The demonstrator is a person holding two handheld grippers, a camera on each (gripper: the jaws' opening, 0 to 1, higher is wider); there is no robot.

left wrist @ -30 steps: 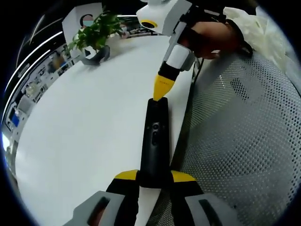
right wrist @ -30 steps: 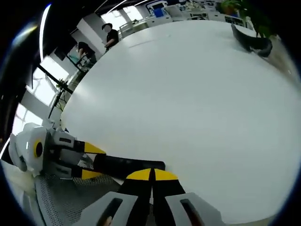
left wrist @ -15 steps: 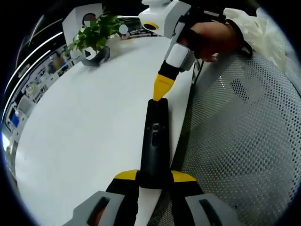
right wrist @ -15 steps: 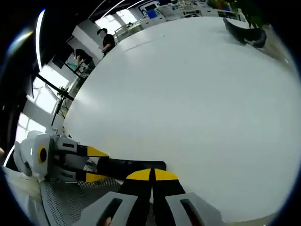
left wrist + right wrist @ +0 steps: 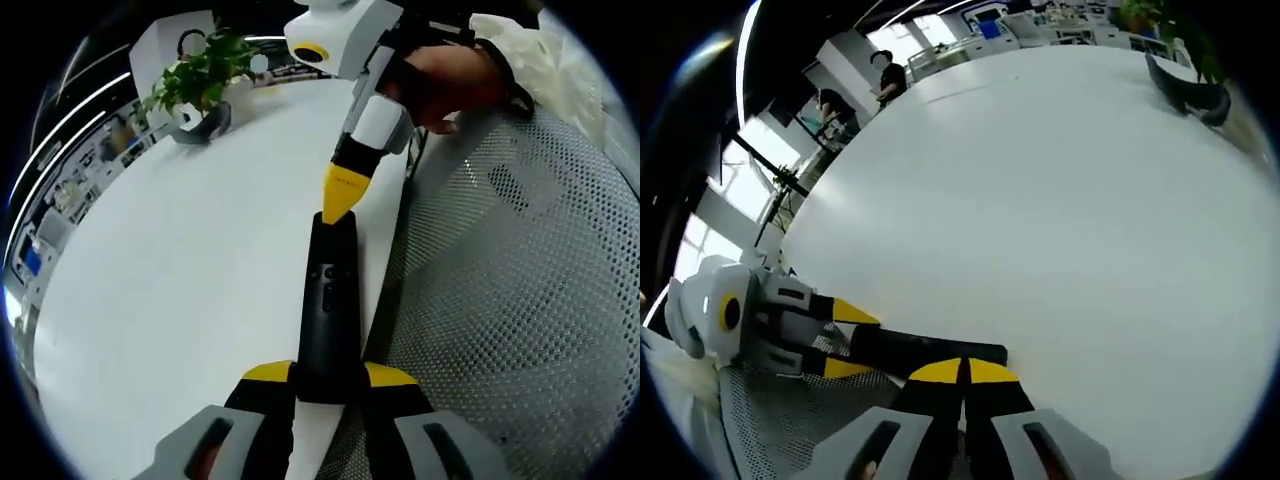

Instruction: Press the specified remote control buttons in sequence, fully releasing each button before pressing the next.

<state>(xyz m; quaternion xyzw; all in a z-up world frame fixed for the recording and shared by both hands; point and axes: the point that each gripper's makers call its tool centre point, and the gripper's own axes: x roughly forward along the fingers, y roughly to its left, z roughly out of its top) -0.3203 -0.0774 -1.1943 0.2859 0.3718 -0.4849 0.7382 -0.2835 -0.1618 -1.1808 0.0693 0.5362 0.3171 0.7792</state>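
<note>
A slim black remote (image 5: 328, 300) points away from me over the white table's edge. My left gripper (image 5: 328, 372) is shut on its near end, yellow tips on either side. My right gripper (image 5: 340, 195) comes down from the top, held by a hand (image 5: 450, 80). Its yellow jaws are closed together, and their tip rests on the remote's far end above the small buttons. In the right gripper view, my right gripper (image 5: 961, 370) is shut with nothing between its jaws, right over the remote (image 5: 930, 352). The left gripper (image 5: 855, 342) clamps the remote from the left.
A white table (image 5: 180, 260) stretches left and away. On its far side stands a potted plant (image 5: 195, 80) with a dark curved object (image 5: 1185, 92) next to it. A grey mesh chair seat (image 5: 520, 280) lies along the table's right edge. People stand far off (image 5: 885, 75).
The right gripper's camera has shifted slightly. Its tip stays at the remote's far end, perhaps a touch further onto it. The left gripper and the remote have not moved.
</note>
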